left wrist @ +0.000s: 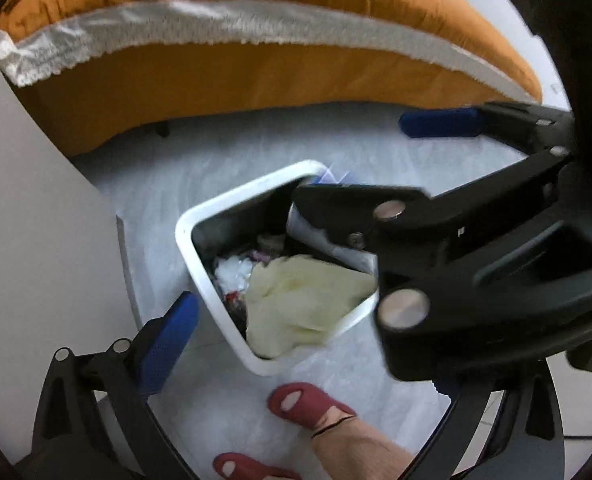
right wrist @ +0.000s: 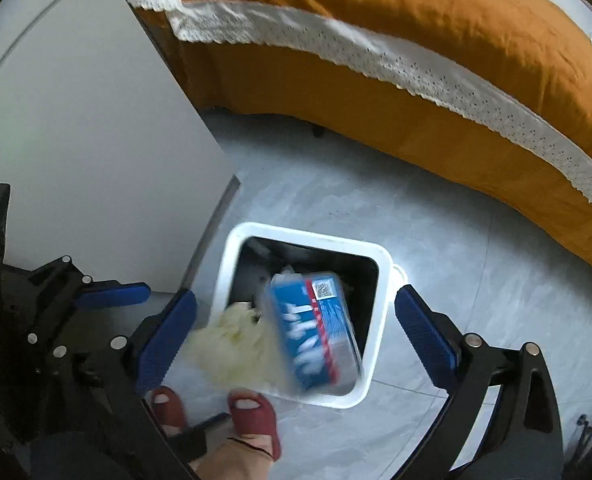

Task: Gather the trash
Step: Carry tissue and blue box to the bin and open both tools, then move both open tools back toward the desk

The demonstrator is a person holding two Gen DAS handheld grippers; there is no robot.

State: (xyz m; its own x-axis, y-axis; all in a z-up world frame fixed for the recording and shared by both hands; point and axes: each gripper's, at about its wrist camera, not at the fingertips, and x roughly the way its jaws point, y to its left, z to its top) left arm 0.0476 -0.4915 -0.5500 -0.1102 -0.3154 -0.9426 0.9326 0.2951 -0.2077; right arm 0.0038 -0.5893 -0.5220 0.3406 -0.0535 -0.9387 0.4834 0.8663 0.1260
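A white square trash bin [right wrist: 380, 320] stands on the grey floor; it also shows in the left wrist view [left wrist: 200, 280]. A blue and white tissue pack [right wrist: 316, 332] and a pale yellow crumpled cloth [right wrist: 236, 344], both blurred, are in the air over the bin mouth, free of my fingers. The cloth [left wrist: 304, 300] lies over the bin opening in the left wrist view. My right gripper [right wrist: 296, 320] is open above the bin. My left gripper [left wrist: 296, 216] is open and empty; the right gripper's black body [left wrist: 436, 260] crosses in front of it.
An orange bed cover with a white lace band [right wrist: 416, 80] runs along the back. A white cabinet panel [right wrist: 76, 140] stands at the left. Two feet in red slippers [right wrist: 252, 412] stand just before the bin. More trash [left wrist: 236, 272] lies inside the bin.
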